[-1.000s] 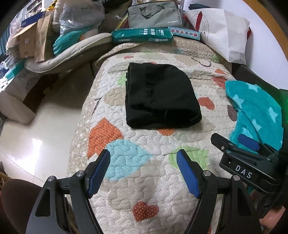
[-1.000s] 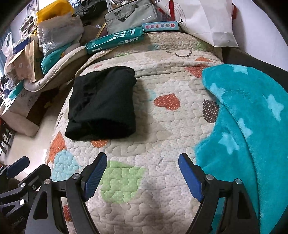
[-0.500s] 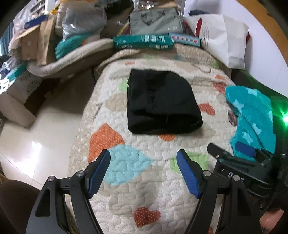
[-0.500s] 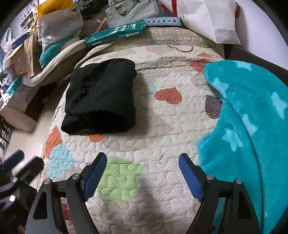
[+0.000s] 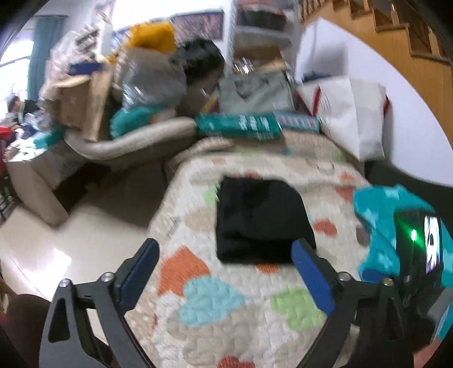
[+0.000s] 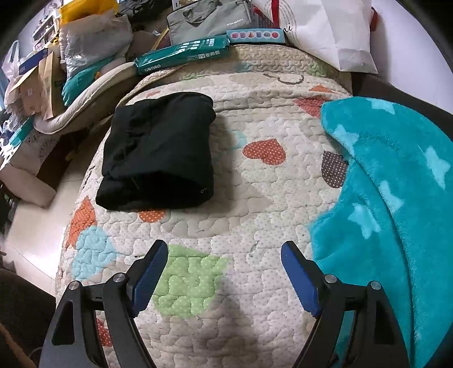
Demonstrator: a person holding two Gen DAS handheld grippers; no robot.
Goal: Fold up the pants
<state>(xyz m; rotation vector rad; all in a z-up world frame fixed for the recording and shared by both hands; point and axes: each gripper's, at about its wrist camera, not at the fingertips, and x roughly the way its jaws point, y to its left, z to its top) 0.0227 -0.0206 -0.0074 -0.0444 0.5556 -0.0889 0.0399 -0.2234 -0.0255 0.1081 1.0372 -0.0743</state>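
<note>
The black pants (image 5: 262,219) (image 6: 161,153) lie folded into a compact rectangle on the quilted heart-pattern bed cover (image 5: 226,305) (image 6: 254,215). My left gripper (image 5: 225,261) hovers above the cover on the near side of the pants, its jaws opening wide with nothing between them; this view is blurred. My right gripper (image 6: 223,264) also stands open and empty over the cover, nearer than the pants and to their right. The right gripper's body shows at the right edge of the left wrist view.
A teal star-print blanket (image 6: 396,198) (image 5: 379,215) covers the bed's right side. A green box (image 6: 184,55), a grey bag (image 6: 209,19) and a white paper bag (image 6: 325,31) crowd the far end. Cartons and cushions (image 5: 85,113) pile up left, over pale floor (image 5: 70,240).
My left gripper has lifted and tilted upward, so more of the room shows, and its jaws have spread wider. The pants and the right gripper stay where they were.
</note>
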